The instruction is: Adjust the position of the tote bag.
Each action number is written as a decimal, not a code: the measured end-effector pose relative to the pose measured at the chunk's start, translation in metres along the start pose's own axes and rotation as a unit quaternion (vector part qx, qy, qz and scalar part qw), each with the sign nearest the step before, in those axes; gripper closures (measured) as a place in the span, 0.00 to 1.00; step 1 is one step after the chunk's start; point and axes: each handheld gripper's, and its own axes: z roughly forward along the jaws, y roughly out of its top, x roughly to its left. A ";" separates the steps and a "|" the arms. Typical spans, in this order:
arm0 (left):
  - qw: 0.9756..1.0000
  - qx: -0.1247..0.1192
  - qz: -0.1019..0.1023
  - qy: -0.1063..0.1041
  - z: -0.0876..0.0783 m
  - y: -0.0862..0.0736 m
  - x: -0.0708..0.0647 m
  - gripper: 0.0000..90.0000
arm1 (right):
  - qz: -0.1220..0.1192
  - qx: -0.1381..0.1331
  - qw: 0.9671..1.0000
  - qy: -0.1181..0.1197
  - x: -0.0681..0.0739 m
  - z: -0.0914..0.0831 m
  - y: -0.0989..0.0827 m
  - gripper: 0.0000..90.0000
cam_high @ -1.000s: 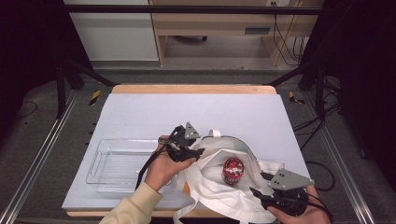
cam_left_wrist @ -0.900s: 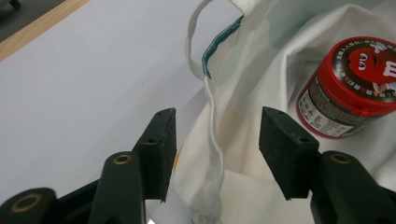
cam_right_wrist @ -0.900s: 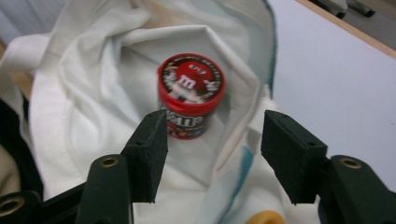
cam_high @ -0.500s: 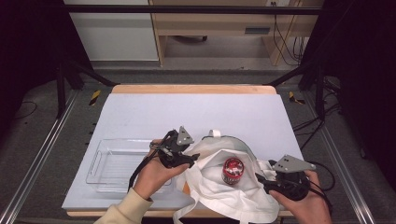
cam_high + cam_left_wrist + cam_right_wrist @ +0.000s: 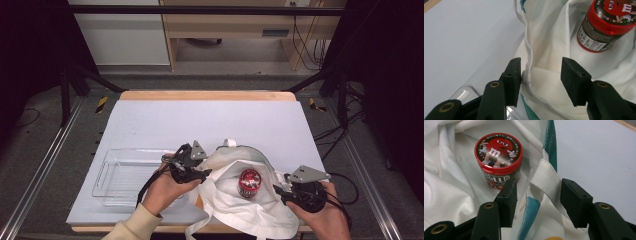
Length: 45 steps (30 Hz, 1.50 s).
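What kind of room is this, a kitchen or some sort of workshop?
Probably a lab recording bench: a padded table inside a dark metal frame, loose cables behind, and hand-held grippers working a cloth bag.

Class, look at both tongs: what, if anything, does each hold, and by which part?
Neither grips yet. The left tongs straddle the white bag's corded rim, the right tongs its strap, both having just been closing.

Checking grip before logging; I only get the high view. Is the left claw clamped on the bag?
Observer: No. The left claw has just been closing, with the white bag rim between its jaws and a gap at one pad.
Operator: Right claw?
Observer: The right claw has also just been closing. The handle strap is between its jaws, not pinched.
Operator: Tub label?
Observer: The red-lidded tub has an M&M's character on its lid.
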 end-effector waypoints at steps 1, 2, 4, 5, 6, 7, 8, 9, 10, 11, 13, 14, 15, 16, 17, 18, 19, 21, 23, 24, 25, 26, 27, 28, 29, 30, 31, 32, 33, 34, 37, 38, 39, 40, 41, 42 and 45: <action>1.000 0.000 -0.001 0.000 0.000 0.000 0.000 0.59 | 0.001 0.001 1.000 -0.001 0.000 0.000 0.000 0.53; 1.000 0.000 -0.001 0.001 0.000 -0.001 0.000 0.61 | 0.001 0.001 1.000 -0.002 0.000 0.001 0.000 0.53; 1.000 -0.001 -0.004 0.001 -0.001 -0.001 0.001 0.65 | 0.001 0.002 1.000 -0.002 0.001 0.001 0.001 0.52; 1.000 -0.002 -0.003 0.003 -0.001 -0.001 0.001 0.66 | 0.000 0.003 1.000 -0.004 0.001 0.002 0.001 0.52; 1.000 -0.002 -0.003 0.005 -0.002 -0.001 0.002 0.68 | 0.000 0.004 1.000 -0.006 0.001 0.002 0.001 0.52; 1.000 -0.002 -0.003 0.004 -0.002 -0.002 0.002 0.70 | 0.001 0.004 1.000 -0.007 0.001 0.003 0.002 0.52; 1.000 -0.002 -0.003 0.004 -0.001 -0.002 0.002 0.71 | 0.000 0.006 1.000 -0.008 0.001 0.003 0.002 0.53; 1.000 -0.001 -0.003 0.004 -0.001 -0.002 0.002 0.72 | -0.002 0.007 1.000 -0.009 0.001 0.004 0.001 0.54; 1.000 -0.001 -0.002 0.005 -0.002 -0.002 0.002 0.73 | -0.002 0.008 1.000 -0.010 0.001 0.004 0.001 0.57; 1.000 -0.001 -0.002 0.005 -0.002 -0.002 0.002 0.75 | -0.004 0.012 1.000 -0.012 0.001 0.005 0.001 0.60; 1.000 -0.001 -0.003 0.002 -0.002 -0.003 0.002 0.77 | -0.004 0.014 1.000 -0.014 0.000 0.005 0.001 0.65; 1.000 0.000 -0.002 0.000 -0.002 -0.003 0.002 0.79 | -0.005 0.016 1.000 -0.014 0.000 0.005 0.000 0.68; 1.000 0.000 0.000 -0.002 -0.002 -0.002 0.002 0.81 | -0.006 0.016 1.000 -0.015 0.000 0.005 0.000 0.72; 1.000 0.001 0.002 -0.003 -0.001 -0.002 0.001 0.83 | -0.004 0.017 1.000 -0.013 0.000 0.005 0.000 0.75; 1.000 0.004 0.004 -0.003 -0.001 -0.002 0.002 0.85 | -0.005 0.017 1.000 -0.010 -0.001 0.005 0.000 0.78; 1.000 0.006 0.005 -0.004 -0.001 -0.001 0.002 0.85 | -0.007 0.017 1.000 -0.011 -0.001 0.005 0.000 0.81; 1.000 0.005 0.003 -0.004 -0.001 -0.001 0.002 0.86 | -0.006 0.017 1.000 -0.010 -0.002 0.004 0.000 0.83; 1.000 0.006 0.004 -0.003 -0.001 0.000 0.003 0.88 | -0.005 0.014 1.000 -0.016 -0.003 0.003 0.000 0.87; 1.000 0.005 0.002 -0.001 -0.001 0.000 0.003 0.89 | -0.003 0.011 1.000 -0.021 -0.004 0.001 0.000 0.91; 1.000 0.006 0.004 0.001 -0.001 0.000 0.002 0.90 | -0.004 0.010 1.000 -0.021 -0.004 0.000 0.000 0.91; 1.000 0.005 0.004 0.001 -0.002 0.001 0.002 0.90 | -0.004 0.008 1.000 -0.023 -0.005 0.000 0.000 0.92; 1.000 0.005 0.003 0.003 -0.002 0.002 0.002 0.91 | -0.002 0.005 1.000 -0.025 -0.006 -0.002 0.000 0.92; 1.000 0.004 0.003 0.005 -0.002 0.003 0.002 0.91 | 0.000 0.002 1.000 -0.027 -0.007 -0.003 0.001 0.93; 1.000 0.003 0.003 0.005 -0.002 0.004 0.002 0.91 | 0.002 0.001 1.000 -0.030 -0.008 -0.005 0.001 0.93; 1.000 0.005 0.005 0.007 -0.002 0.005 0.002 0.91 | 0.004 0.000 0.999 -0.034 -0.010 -0.005 0.002 0.93; 1.000 0.005 0.006 0.008 -0.001 0.005 0.001 0.91 | 0.006 -0.001 0.999 -0.036 -0.012 -0.006 0.002 0.94; 1.000 0.007 0.009 0.010 -0.001 0.006 0.001 0.91 | 0.008 -0.001 0.999 -0.038 -0.014 -0.005 0.001 0.94; 1.000 0.010 0.012 0.008 0.000 0.006 0.000 0.91 | 0.011 -0.002 0.999 -0.040 -0.015 -0.005 0.001 0.94; 1.000 0.010 0.012 0.010 0.001 0.006 0.000 0.91 | 0.009 0.003 0.999 -0.042 -0.017 -0.003 0.000 0.94; 1.000 0.009 0.012 0.010 0.002 0.005 0.000 0.91 | 0.011 0.004 0.999 -0.043 -0.018 -0.002 -0.001 0.94; 1.000 0.012 0.011 0.009 0.004 0.005 0.002 0.91 | 0.015 0.011 0.998 -0.053 -0.023 0.003 -0.006 0.94; 1.000 0.014 0.011 0.010 0.004 0.005 0.002 0.92 | 0.019 0.010 0.998 -0.052 -0.025 0.004 -0.008 0.95; 1.000 0.015 0.012 0.012 0.005 0.005 0.003 0.92 | 0.024 0.011 0.998 -0.051 -0.027 0.006 -0.011 0.95; 1.000 0.019 0.014 0.014 0.005 0.005 0.004 0.92 | 0.022 0.013 0.998 -0.053 -0.028 0.007 -0.013 0.95; 1.000 0.021 0.015 0.016 0.005 0.006 0.004 0.92 | 0.025 0.015 0.998 -0.054 -0.030 0.008 -0.015 0.95; 0.999 0.022 0.015 0.019 0.005 0.005 0.005 0.92 | 0.025 0.015 0.998 -0.054 -0.031 0.010 -0.017 0.95; 0.999 0.026 0.011 0.024 0.006 0.005 0.009 0.92 | 0.036 0.018 0.998 -0.052 -0.036 0.013 -0.022 0.95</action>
